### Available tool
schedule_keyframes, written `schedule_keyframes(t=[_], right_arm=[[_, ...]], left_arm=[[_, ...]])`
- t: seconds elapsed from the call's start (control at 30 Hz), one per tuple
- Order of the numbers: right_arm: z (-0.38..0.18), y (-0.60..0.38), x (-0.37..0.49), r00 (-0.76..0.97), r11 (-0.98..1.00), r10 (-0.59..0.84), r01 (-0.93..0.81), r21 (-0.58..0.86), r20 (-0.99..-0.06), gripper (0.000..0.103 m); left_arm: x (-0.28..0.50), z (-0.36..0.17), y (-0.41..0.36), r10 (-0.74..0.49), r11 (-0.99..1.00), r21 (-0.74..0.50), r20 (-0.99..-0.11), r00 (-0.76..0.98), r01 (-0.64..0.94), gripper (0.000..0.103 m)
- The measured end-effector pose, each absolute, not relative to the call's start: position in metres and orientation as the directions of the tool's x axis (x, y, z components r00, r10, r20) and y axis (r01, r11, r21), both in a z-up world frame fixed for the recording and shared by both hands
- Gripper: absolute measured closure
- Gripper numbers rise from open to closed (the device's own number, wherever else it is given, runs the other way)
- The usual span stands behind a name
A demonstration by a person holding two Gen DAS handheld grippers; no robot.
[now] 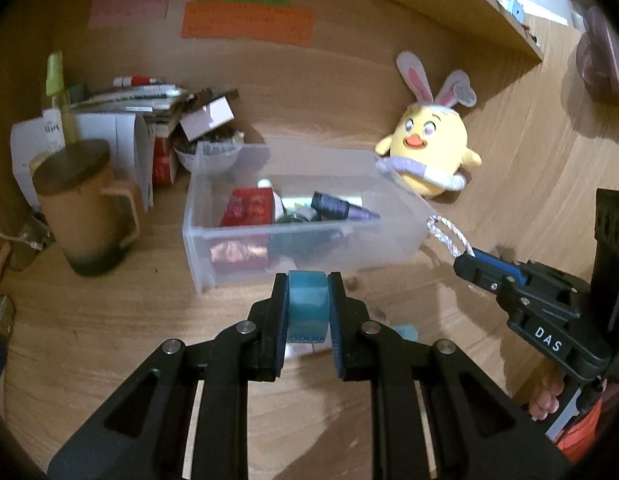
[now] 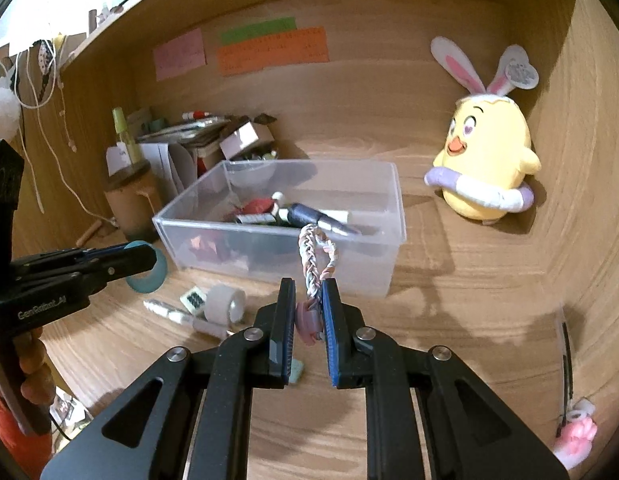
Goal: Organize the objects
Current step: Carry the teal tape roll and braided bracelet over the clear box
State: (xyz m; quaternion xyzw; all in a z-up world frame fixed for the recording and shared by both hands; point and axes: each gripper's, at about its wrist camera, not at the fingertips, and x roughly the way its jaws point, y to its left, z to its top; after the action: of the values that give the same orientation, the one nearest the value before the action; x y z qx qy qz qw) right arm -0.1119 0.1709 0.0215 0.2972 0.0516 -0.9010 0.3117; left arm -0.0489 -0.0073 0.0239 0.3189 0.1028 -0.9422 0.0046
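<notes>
A clear plastic bin (image 1: 213,236) (image 2: 395,216) sits mid-desk and holds a red packet (image 1: 249,206), a dark tube (image 1: 341,208) and other small items. My left gripper (image 1: 308,280) is shut on a teal tape roll (image 1: 308,304), held just in front of the bin's near wall; the roll also shows in the right wrist view (image 2: 147,268). My right gripper (image 2: 309,284) is shut on a braided cord keychain (image 2: 315,252) with a pink charm, its loop up against the bin's front wall. It also shows in the left wrist view (image 1: 465,258), right of the bin.
A brown lidded mug (image 1: 85,208) stands left of the bin, with boxes and pens (image 1: 149,96) behind. A yellow chick plush (image 2: 485,152) leans at the back right. A white tape roll (image 2: 225,304), a pen (image 2: 181,314) and a small card (image 2: 193,298) lie in front of the bin. A pink charm (image 2: 575,438) lies at right.
</notes>
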Motion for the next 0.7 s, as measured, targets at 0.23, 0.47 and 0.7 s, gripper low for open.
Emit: schedule_keyframes(t=[0.23,0.47,0.7], right_arm=[[0.039,0.159,-0.121,-0.646,-0.791,-0.553,0.606,0.087,-0.526,0.091],[0.058,0.146,-0.134,-0.671,-0.789,-0.560,0.611,0.067,-0.486,0.091],[0.067,0.137,-0.156,-0.679,-0.792,-0.560,0.607,0.066,-0.474,0.091]], left_arm=[[-0.059,0.043,-0.013,0.014,-0.983,-0.158,-0.562,-0.827,0.091,0.085],[-0.073,0.058,-0.018,-0.015,-0.985,-0.140,-0.529,-0.849,0.104,0.085],[-0.092,0.060,-0.024,-0.034,-0.983,-0.133,-0.530,-0.847,0.123,0.085]])
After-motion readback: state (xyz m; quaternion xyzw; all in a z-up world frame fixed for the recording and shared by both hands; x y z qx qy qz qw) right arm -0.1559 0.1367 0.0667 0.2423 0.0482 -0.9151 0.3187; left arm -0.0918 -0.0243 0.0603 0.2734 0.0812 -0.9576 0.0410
